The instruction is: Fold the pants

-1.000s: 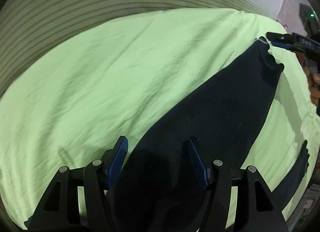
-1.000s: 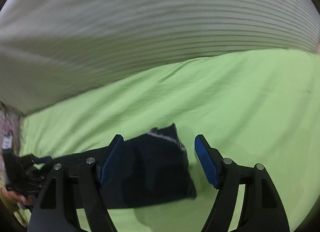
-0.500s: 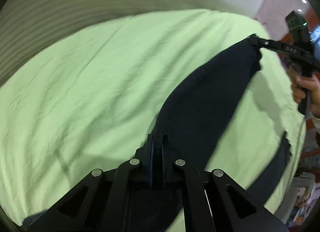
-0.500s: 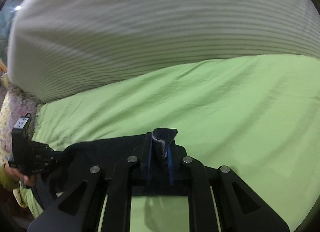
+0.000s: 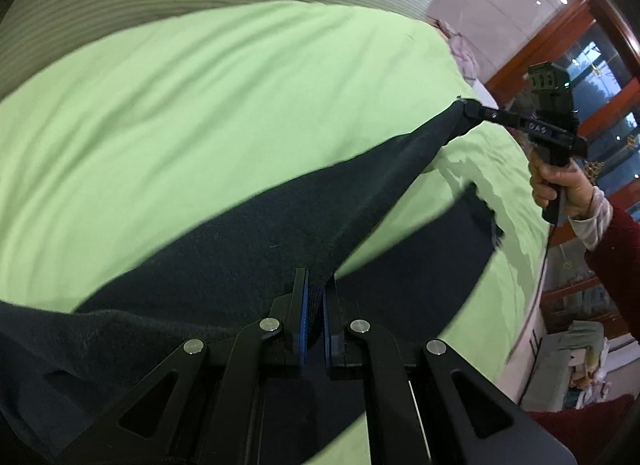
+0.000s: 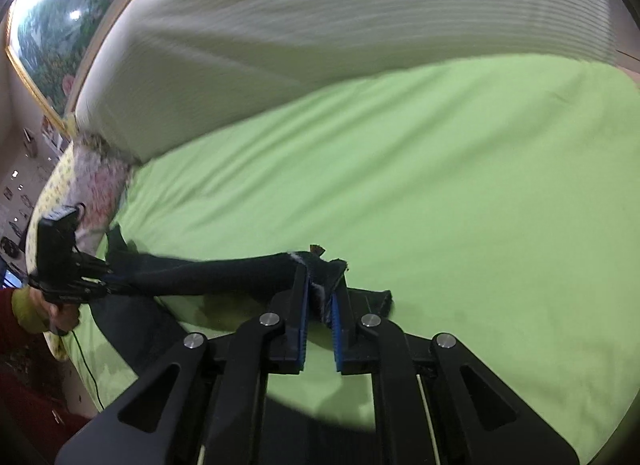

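Pants: one dark pair (image 5: 256,249), stretched above the green bed sheet (image 5: 200,113), a second leg lying flat beneath
Left gripper (image 5: 313,297): fingers clamped on one edge of the cloth
Right gripper (image 6: 320,297): fingers clamped on the hem
Around: one striped white cushion (image 6: 340,17) behind; one floral pillow (image 6: 92,185) at the bed's end

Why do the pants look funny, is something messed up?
Nothing is broken. The dark pants look odd because both grippers pinch them: the left gripper and the right gripper hold one leg stretched above the green sheet, while the other leg lies underneath.
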The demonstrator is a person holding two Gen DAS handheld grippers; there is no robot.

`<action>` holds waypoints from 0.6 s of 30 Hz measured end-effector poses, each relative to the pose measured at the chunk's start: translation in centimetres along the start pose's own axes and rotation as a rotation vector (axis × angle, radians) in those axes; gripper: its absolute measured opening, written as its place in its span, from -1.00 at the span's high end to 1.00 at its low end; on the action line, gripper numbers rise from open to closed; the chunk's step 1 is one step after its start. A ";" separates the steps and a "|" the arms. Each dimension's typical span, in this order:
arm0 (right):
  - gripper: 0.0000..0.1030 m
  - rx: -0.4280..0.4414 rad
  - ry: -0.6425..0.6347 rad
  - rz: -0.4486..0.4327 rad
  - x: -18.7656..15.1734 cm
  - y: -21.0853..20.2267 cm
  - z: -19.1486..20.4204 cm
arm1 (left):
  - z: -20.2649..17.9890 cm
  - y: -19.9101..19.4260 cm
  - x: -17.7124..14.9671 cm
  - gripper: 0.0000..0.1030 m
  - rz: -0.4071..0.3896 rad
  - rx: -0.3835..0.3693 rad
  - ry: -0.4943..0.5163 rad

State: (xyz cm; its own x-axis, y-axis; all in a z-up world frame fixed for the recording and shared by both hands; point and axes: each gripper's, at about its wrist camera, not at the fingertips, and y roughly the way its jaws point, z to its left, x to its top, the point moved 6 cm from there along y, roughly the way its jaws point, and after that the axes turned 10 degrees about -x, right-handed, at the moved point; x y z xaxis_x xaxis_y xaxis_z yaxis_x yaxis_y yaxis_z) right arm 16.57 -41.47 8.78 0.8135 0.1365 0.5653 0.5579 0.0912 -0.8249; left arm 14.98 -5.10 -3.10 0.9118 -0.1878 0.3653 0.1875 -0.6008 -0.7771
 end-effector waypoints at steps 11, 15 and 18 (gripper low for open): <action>0.82 -0.099 -0.035 0.050 -8.0 -2.5 0.7 | -4.3 1.2 -5.6 0.93 0.015 -0.030 -0.006; 0.83 -0.133 -0.057 0.067 -10.1 -2.7 0.6 | -4.5 1.1 -7.1 0.93 0.018 -0.029 -0.014; 0.83 -0.147 -0.054 0.073 -10.9 -2.9 0.4 | -4.9 1.0 -7.7 0.93 0.011 -0.029 -0.009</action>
State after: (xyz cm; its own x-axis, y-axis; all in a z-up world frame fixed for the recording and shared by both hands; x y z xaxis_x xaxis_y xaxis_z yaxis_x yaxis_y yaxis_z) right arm 6.07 -42.81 4.99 0.8450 0.1906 0.4997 0.5188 -0.0653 -0.8524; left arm 6.38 -8.11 -4.20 0.9170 -0.1877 0.3520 0.1668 -0.6212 -0.7657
